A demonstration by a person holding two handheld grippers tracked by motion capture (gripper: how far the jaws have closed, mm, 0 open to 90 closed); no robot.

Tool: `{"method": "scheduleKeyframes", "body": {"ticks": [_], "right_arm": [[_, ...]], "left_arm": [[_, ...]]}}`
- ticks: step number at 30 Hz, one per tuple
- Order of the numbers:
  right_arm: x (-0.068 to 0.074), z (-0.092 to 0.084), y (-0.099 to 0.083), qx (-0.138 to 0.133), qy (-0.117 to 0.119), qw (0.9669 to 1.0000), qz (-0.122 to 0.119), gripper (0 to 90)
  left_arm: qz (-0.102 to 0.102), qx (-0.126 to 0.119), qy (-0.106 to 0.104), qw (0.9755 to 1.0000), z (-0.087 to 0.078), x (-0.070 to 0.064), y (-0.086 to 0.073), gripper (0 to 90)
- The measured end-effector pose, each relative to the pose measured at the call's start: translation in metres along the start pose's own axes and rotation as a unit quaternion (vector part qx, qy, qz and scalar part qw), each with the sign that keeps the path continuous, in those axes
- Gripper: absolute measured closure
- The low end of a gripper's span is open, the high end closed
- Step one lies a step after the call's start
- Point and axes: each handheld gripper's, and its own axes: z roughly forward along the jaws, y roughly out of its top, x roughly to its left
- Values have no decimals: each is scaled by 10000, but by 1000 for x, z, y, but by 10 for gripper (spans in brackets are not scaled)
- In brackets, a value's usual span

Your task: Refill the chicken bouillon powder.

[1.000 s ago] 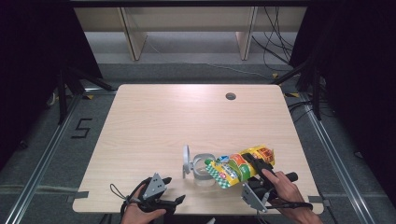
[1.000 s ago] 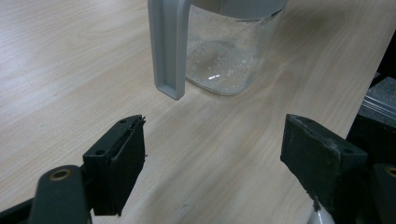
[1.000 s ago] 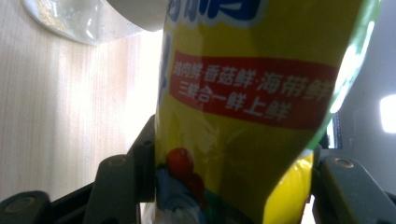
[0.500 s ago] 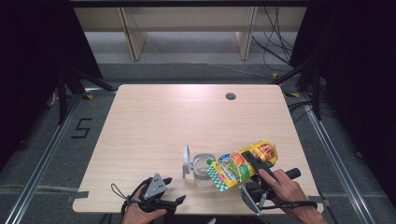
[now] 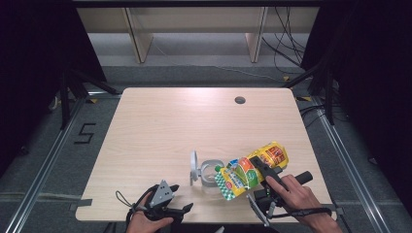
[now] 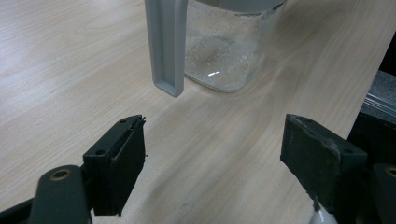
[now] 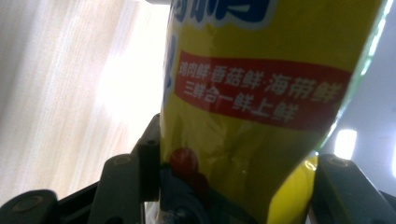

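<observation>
Your right gripper (image 5: 260, 171) is clamped on a yellow-and-green pouch (image 5: 250, 170), with the jaws having just squeezed in a little further on it. In the right gripper view the pouch (image 7: 261, 93) sits pinched between the two black jaws, its red label band with white characters facing the camera. In the high view you hold that pouch tilted over the near right part of the table (image 5: 160, 131), its lower green end tipped toward a clear jar (image 5: 210, 173) just to its left — the pouch overlaps the jar's right edge, though whether they touch cannot be told. The jar stands upright on the wood, its grey lid (image 5: 194, 166) flipped open and standing up on its left side. Your left gripper (image 5: 171, 204) rests at the near edge of the table, left of the jar and apart from it, jaws spread wide with nothing between them. The left gripper view looks straight at the jar (image 6: 229, 51) — white grains cling to its inner wall, and the grey lid (image 6: 166, 44) hangs down in front of it.
</observation>
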Motion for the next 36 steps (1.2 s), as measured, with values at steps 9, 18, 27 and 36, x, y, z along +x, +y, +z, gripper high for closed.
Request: {"method": "scheduleKeyframes", "body": {"ticks": [9,18,27,36], "right_arm": [[-3,-3,1,-78,-136,9997,-209,487],[0,-5,3,74,-42,10000,-26,488],[-3,-5,2,78,13,9998,-191,489],[-5,-5,4,-6,-77,9995,-300,488]], "left_arm": [[35,0,-2,10000,0,1,0,213],[17,18,-12,10000,-1,1,0,213],[128,93,58,9999,-1,2,0,213],[53,29,23,10000,0,2,0,213]]}}
